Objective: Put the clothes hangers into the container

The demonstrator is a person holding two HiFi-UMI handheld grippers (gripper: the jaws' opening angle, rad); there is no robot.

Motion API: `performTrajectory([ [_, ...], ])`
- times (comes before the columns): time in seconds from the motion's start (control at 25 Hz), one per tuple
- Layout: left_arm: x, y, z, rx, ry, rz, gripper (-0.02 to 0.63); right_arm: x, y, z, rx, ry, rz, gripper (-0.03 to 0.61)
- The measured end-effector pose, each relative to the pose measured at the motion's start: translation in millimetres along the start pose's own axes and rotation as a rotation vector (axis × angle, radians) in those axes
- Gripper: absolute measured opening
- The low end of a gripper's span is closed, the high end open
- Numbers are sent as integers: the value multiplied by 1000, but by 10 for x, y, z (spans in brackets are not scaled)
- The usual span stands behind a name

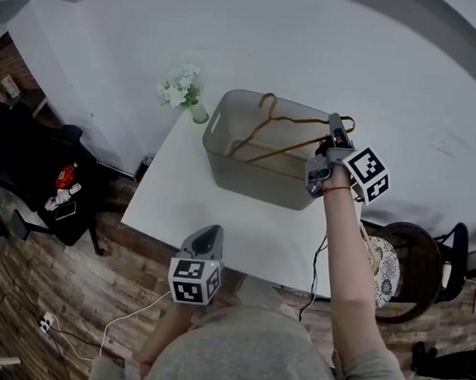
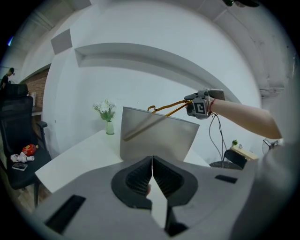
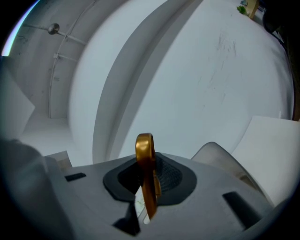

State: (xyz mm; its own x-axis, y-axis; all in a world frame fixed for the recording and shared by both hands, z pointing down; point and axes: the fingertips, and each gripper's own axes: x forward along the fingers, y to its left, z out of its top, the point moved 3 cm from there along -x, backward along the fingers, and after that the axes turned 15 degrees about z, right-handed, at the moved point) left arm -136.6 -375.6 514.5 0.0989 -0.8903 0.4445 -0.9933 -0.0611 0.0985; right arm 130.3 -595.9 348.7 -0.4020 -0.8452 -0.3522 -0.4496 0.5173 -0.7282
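Observation:
A translucent grey container (image 1: 223,167) stands at the far side of the white table (image 1: 170,204). A gold wire hanger (image 1: 279,150) lies slanted inside it, its hook (image 1: 268,102) sticking up over the far rim. My right gripper (image 1: 336,129) hovers at the container's right rim, shut on one end of the gold hanger (image 3: 146,168), which passes between its pads. My left gripper (image 1: 209,237) hangs over the table's near edge, shut with nothing in it. In the left gripper view, the container (image 2: 157,138) and hanger (image 2: 168,108) lie straight ahead of the closed left gripper (image 2: 152,165).
A small vase of white flowers (image 1: 183,89) stands at the table's far left corner. A black chair with a red toy (image 1: 61,179) is on the left, and a round stool (image 1: 401,261) is on the right. Cables (image 1: 119,319) run across the wooden floor.

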Motion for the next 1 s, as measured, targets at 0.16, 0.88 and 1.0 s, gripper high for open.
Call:
performTrajectory([
  [0.16, -7, -18, -17, -1, 3, -2, 11, -43, -52, -97, 0, 24, -21, 52],
  [0.88, -49, -149, -49, 2, 8, -26, 11, -137, -97, -321, -48, 140, -82, 58],
  [1.0, -72, -134, -63, 2, 7, -22, 11, -167, -93, -309, -55, 146, -98, 60],
])
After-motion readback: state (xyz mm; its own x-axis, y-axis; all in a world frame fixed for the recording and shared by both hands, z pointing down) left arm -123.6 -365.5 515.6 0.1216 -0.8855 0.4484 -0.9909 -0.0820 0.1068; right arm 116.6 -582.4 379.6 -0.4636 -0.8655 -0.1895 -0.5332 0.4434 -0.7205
